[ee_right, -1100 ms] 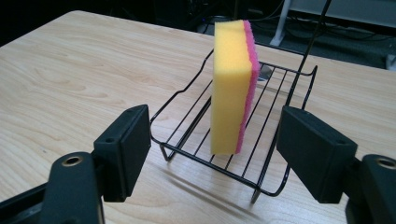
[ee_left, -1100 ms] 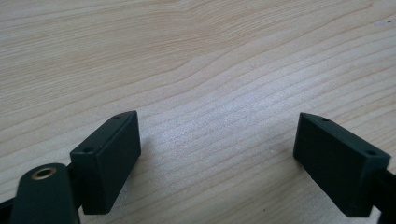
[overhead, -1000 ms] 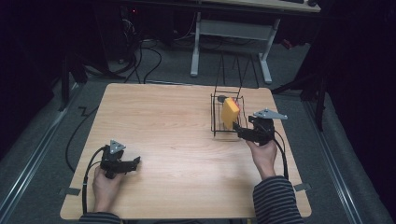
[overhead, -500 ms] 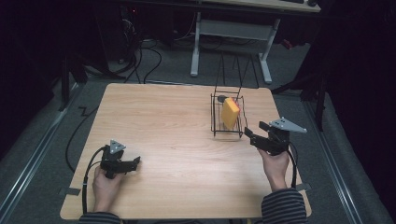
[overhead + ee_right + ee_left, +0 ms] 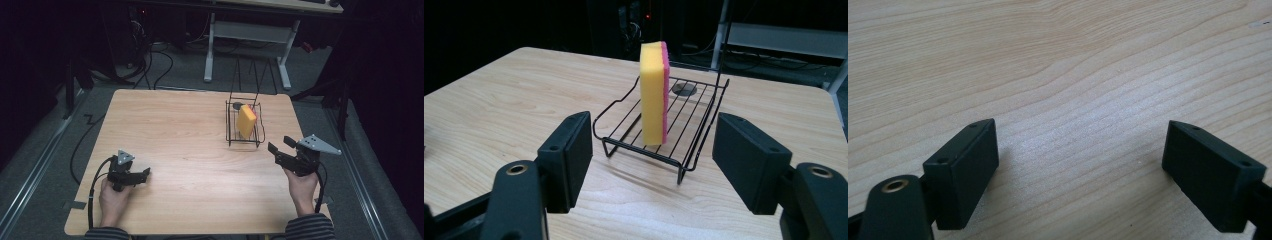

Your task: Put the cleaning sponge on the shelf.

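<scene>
A yellow sponge with a pink side (image 5: 246,121) stands on edge in a black wire rack (image 5: 231,131) at the table's right middle. In the right gripper view the sponge (image 5: 653,95) rises from the rack (image 5: 689,120) a short way ahead of the jaws. My right gripper (image 5: 280,151) hovers to the right of the rack and nearer the person, apart from it. It is open; its jaws have just been closing a little, with nothing between them (image 5: 651,160). My left gripper (image 5: 145,174) rests open at the front left over bare wood (image 5: 1078,170).
The wooden table (image 5: 175,130) has free room across its middle and left. A small dark round disc (image 5: 684,89) lies on the table at the rack's far end. Behind the table stand a white desk frame (image 5: 247,30) and floor cables.
My right gripper has drawn back from the rack, to the right and toward the person. The sponge stays upright in the rack. The left gripper has not moved.
</scene>
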A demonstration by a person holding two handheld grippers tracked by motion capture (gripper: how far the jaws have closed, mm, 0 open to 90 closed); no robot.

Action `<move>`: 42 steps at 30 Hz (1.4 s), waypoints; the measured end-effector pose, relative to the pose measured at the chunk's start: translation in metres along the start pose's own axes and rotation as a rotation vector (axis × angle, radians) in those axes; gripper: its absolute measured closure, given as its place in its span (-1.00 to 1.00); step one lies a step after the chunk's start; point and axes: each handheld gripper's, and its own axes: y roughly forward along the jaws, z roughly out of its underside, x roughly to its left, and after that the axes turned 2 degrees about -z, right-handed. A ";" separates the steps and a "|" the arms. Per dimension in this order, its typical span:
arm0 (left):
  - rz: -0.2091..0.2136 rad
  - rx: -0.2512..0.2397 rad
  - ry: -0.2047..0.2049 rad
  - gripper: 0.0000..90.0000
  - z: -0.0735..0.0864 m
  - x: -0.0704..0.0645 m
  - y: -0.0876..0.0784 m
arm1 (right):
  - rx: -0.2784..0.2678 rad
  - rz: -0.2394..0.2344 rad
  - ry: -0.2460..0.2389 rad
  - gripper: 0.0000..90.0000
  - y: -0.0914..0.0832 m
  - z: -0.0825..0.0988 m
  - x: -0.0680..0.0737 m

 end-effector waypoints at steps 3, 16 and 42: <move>0.000 0.000 0.000 -0.66 0.000 0.000 0.000 | -0.007 -0.002 -0.002 -0.27 -0.004 0.002 0.000; 0.000 0.000 0.000 -0.66 0.000 0.000 0.000 | -0.019 -0.001 0.005 -0.24 -0.022 0.018 0.001; -0.001 0.000 0.000 -0.66 0.000 0.000 0.000 | -0.016 0.007 0.066 -0.21 -0.025 0.057 -0.003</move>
